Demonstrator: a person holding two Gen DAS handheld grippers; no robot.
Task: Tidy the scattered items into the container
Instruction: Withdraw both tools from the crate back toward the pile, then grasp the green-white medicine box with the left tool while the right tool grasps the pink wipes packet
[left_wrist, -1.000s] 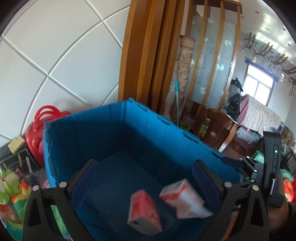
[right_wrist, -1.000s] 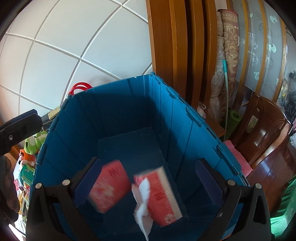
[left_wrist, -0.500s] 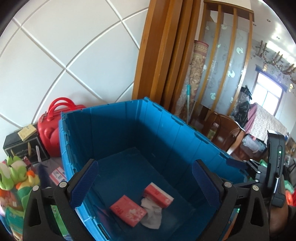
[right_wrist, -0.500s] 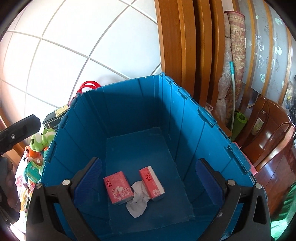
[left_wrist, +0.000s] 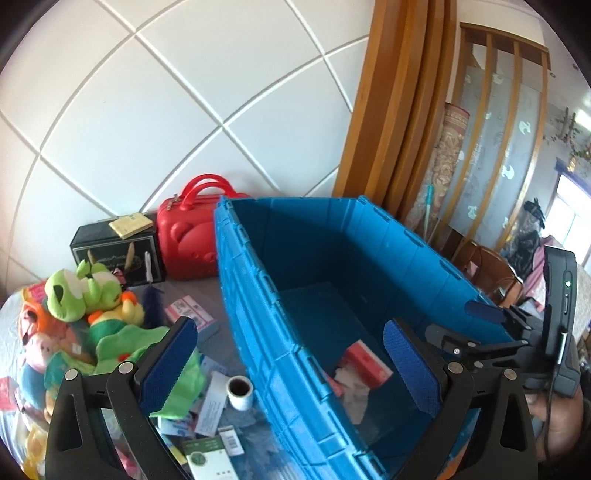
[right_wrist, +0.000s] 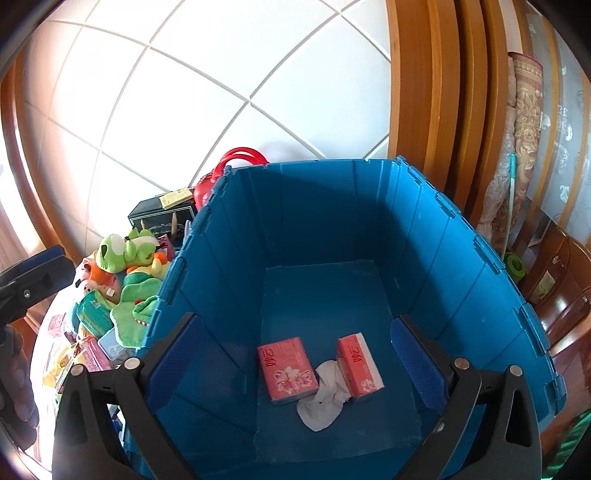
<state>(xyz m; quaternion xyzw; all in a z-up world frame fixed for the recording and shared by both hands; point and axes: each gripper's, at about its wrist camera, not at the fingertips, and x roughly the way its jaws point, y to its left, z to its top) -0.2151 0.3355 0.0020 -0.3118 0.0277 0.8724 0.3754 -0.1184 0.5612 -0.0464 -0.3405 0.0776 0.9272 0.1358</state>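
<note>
A big blue plastic bin (right_wrist: 461, 236) stands open; it also shows in the left wrist view (left_wrist: 258, 280). On its floor lie two red tissue packs (right_wrist: 287, 369) (right_wrist: 359, 366) with a loose white tissue (right_wrist: 325, 395) between them. My right gripper (right_wrist: 295, 362) is open and empty above the bin. My left gripper (left_wrist: 291, 365) is open and empty over the bin's left wall. Scattered items lie left of the bin: green plush toys (left_wrist: 88, 288), a small white cup (left_wrist: 240, 392) and several packets and cards (left_wrist: 212, 402).
A red handled case (left_wrist: 188, 236) and a black box (left_wrist: 114, 258) stand against the white tiled wall behind the pile. Wooden door frame, a rolled rug (right_wrist: 524, 122) and wooden chairs (left_wrist: 487, 269) are to the right of the bin.
The two red tissue packs fell from the open grippers and landed on the bin floor. My left gripper has swung left, bringing the pile of items into view.
</note>
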